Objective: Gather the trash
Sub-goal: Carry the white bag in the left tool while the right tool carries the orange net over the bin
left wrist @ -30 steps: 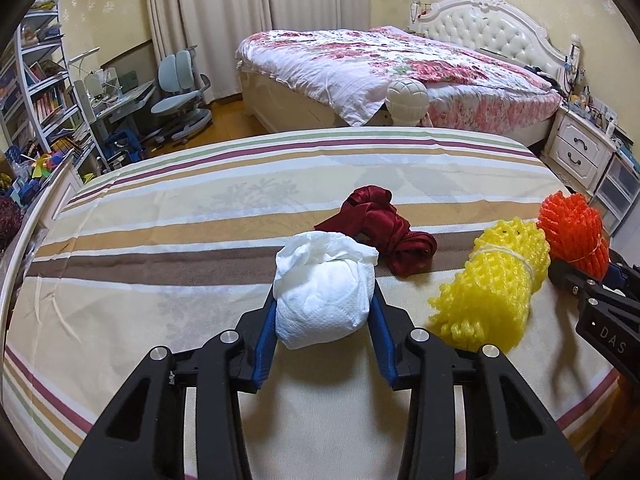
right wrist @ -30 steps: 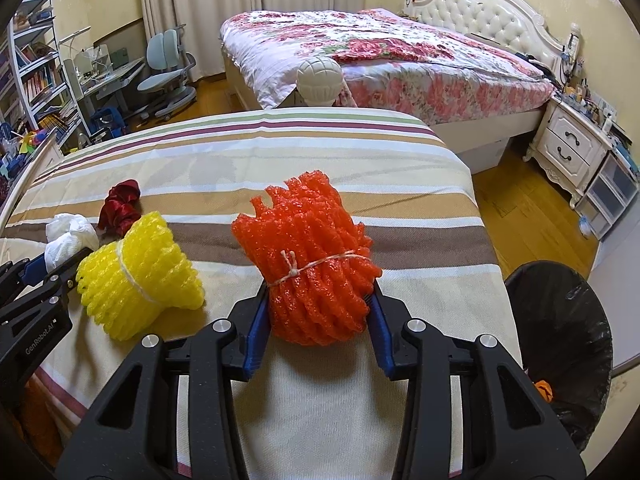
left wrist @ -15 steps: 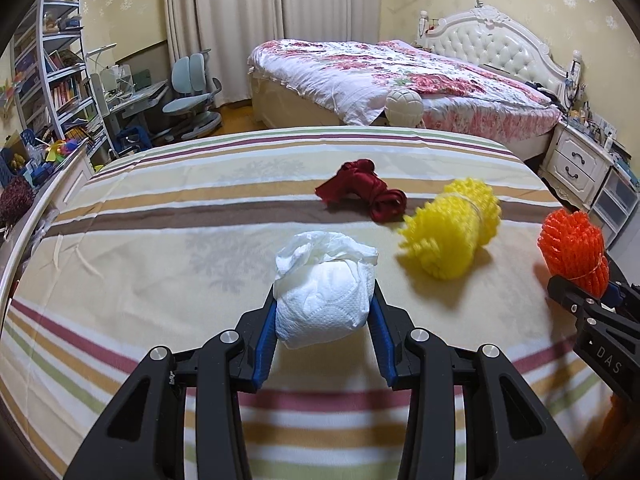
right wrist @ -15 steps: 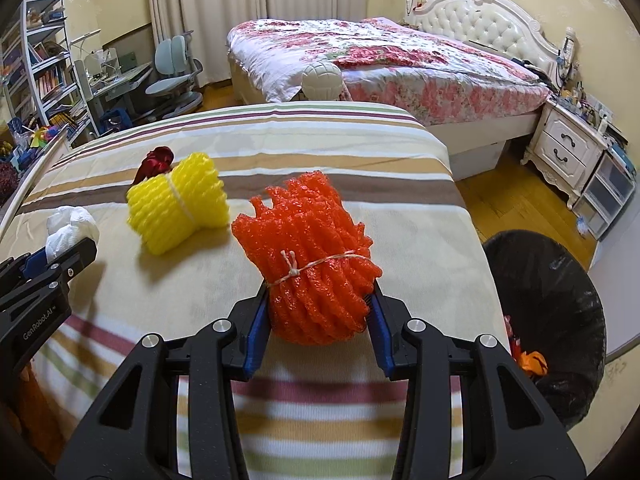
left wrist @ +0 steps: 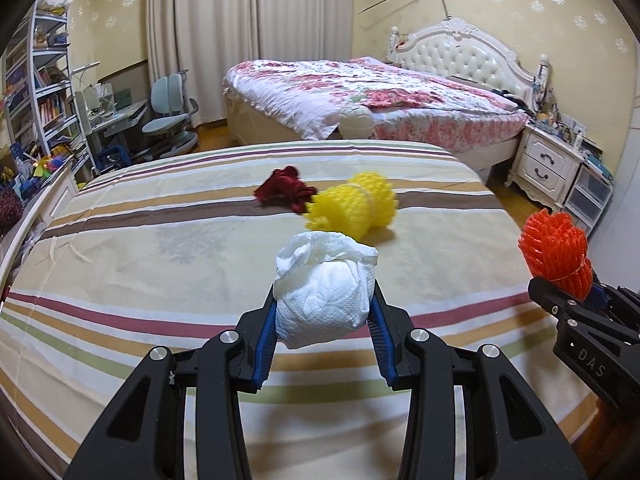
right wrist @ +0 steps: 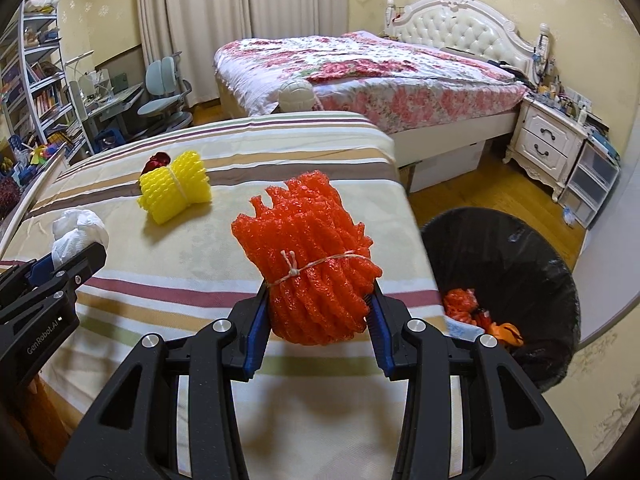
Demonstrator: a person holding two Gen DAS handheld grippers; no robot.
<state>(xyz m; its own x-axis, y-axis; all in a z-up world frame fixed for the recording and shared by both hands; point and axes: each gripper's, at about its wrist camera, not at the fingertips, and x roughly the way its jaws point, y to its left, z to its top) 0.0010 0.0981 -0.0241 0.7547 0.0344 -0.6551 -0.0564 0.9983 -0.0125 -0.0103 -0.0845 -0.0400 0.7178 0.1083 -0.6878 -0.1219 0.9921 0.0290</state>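
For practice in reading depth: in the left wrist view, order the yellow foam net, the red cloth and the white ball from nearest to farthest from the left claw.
1. Yellow foam net, on the striped bed, right of centre.
2. Red cloth, just behind it, to the left.
3. White ball, beyond the bed's far edge.

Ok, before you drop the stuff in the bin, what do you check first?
1. Left gripper jaws shut on the white tissue wad: ok.
2. Right gripper jaws shut on the orange foam net bundle: ok.
3. Black bin open at the top, with room inside: ok.
4. Orange bundle above the bin: not ok, it is over the striped bed's edge.
5. Bed all tidy: not ok, the yellow foam bundle and dark red cloth remain.
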